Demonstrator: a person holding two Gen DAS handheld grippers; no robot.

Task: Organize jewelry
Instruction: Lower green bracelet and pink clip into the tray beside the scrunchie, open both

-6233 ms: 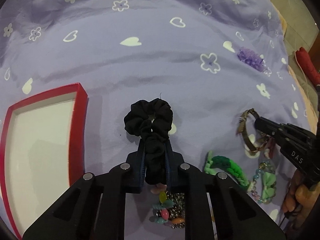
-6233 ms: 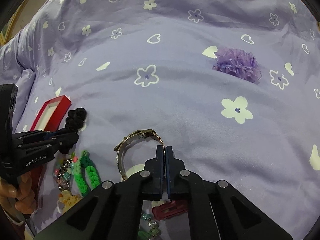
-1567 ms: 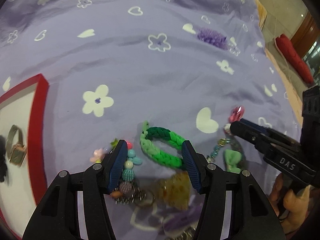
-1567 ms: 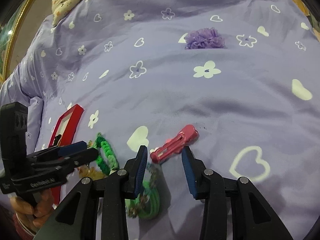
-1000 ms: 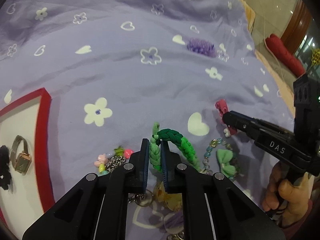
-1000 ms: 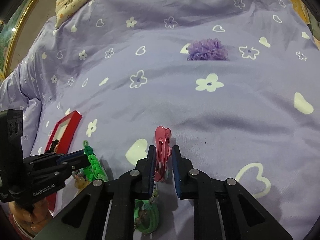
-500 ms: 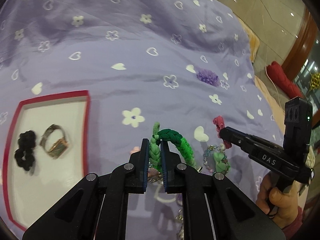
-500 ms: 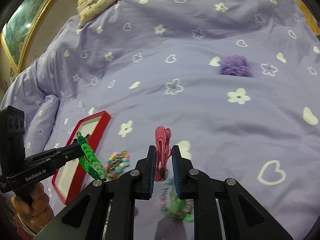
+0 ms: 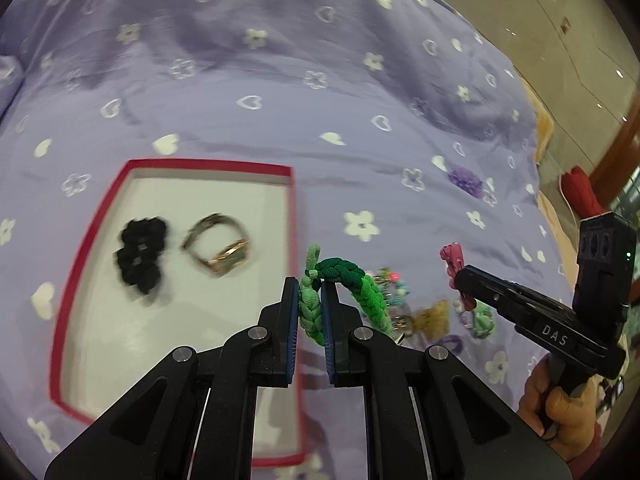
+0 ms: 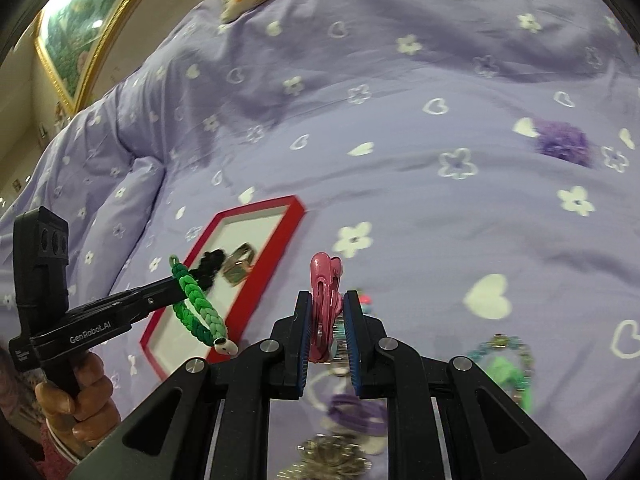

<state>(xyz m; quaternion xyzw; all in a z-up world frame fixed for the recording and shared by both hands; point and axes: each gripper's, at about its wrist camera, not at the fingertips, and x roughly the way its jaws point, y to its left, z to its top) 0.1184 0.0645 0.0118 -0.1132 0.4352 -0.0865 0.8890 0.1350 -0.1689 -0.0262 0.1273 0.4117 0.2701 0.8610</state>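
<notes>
Green braided bracelet [image 9: 344, 286] is hanging clamped in the left claw [image 9: 310, 312], lifted above the purple bedspread [image 9: 280, 92] just beside the right edge of the red-rimmed tray [image 9: 294, 216]. Inside that tray a black scrunchie [image 9: 140, 254] and a gold watch [image 9: 220, 250] are lying side by side, near each other. The right claw [image 10: 326, 320] is gripping a pink hair clip [image 10: 325, 292] upright between its pads, off to the right of the tray. Below both claws, right of the tray, a heap of beaded jewelry [image 9: 424, 312] is resting on the bedspread. A purple scrunchie [image 10: 564, 142] is sitting well apart from the tray, far to its right.
</notes>
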